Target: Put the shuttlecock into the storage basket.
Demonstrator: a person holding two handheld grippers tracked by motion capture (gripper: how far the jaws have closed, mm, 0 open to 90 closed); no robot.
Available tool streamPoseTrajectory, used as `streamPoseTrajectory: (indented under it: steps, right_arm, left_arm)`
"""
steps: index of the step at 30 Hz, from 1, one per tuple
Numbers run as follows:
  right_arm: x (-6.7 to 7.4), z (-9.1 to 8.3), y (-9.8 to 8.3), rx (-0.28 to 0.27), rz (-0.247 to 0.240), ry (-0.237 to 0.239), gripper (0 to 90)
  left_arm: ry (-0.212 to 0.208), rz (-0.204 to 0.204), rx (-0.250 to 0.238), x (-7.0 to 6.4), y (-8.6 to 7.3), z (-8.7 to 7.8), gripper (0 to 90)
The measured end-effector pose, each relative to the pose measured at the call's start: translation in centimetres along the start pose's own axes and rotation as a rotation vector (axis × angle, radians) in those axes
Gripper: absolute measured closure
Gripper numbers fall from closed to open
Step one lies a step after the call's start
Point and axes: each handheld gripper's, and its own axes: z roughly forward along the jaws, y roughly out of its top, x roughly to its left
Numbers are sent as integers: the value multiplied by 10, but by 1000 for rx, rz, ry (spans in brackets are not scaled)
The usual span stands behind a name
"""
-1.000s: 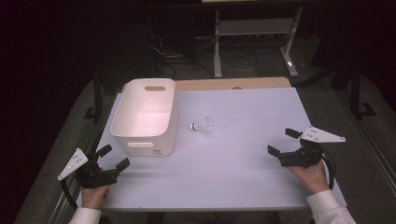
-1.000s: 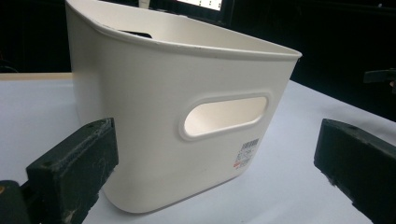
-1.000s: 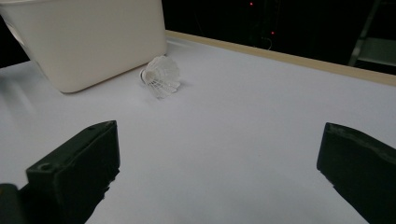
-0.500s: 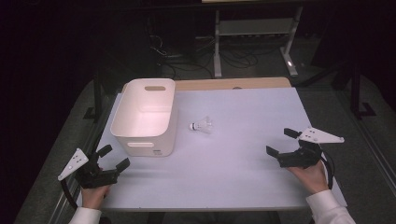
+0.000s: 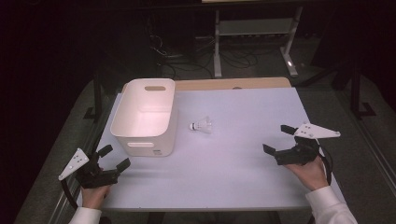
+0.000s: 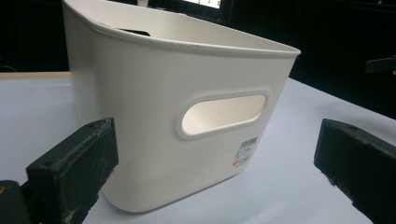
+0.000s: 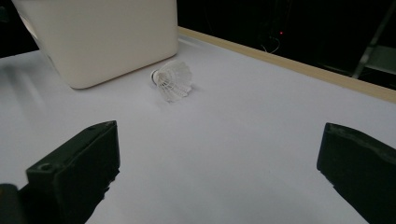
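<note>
Setting: lab-type recording stn, not a home. Evidence: pale work table (image 5: 243, 177) lit from above, surroundings dark. Behind table: metal equipment stand (image 5: 254, 28) w/ shelf, loose cables (image 5: 187, 58) bundled on floor. Grey floor matting (image 5: 369, 140) either side. No domestic furniture or decor visible.

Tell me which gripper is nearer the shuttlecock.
Right, by a small margin. The right gripper sits open to the right of the shuttlecock; the left gripper sits open at the near-left table corner, beyond the white bin.
</note>
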Motion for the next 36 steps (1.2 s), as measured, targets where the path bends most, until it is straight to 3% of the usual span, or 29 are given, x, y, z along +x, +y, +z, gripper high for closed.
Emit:
streamPoseTrajectory:
  steps: [2,24,36]
  right_arm:
    - [0,1,2,5,-11,6,0]
    - [1,16,27,79,-44,41,0]
    - [4,33,46,120,-96,65,0]
  left_arm:
    - [-2,-14,-12,-1,0,1,0]
    - [-7,-11,-14,-1,0,1,0]
    - [-10,-17,-20,-1,0,1,0]
